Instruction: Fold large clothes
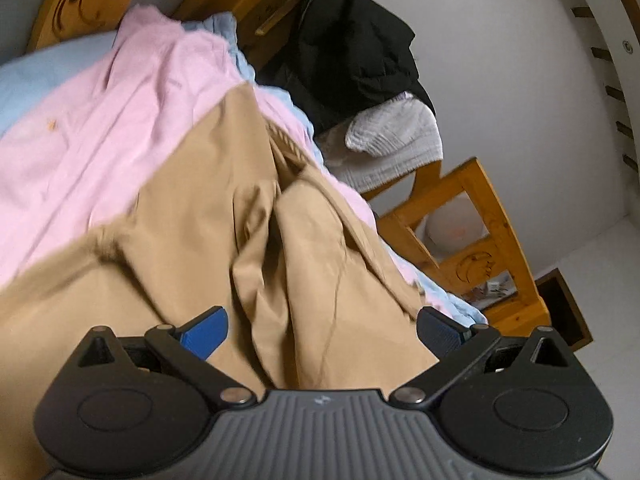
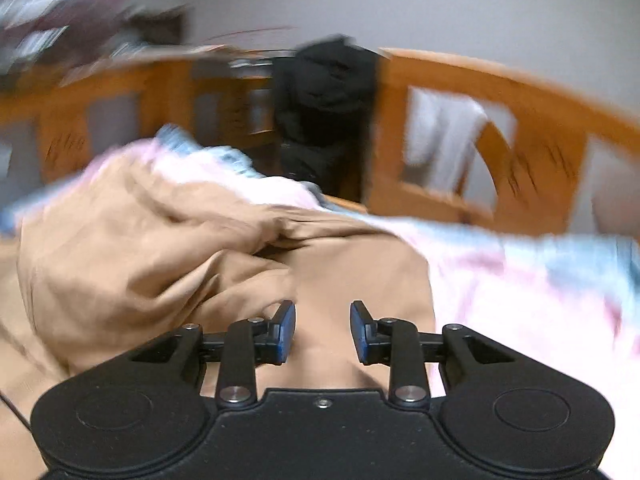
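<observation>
Hovering over rumpled tan garment (image 1: 200,240) on bed: left gripper (image 1: 322,326) fingers wide apart, right gripper (image 2: 323,330) fingers partly apart, nothing clamped; likely next: pinching edge ahead of fingers.

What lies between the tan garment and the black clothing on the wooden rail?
In the left wrist view, a pink sheet and a light blue edge separate the tan garment from the black clothing.

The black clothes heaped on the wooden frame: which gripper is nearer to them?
Hard to call. The left gripper and right gripper both hover over the tan garment, with the black clothes well beyond.
</observation>
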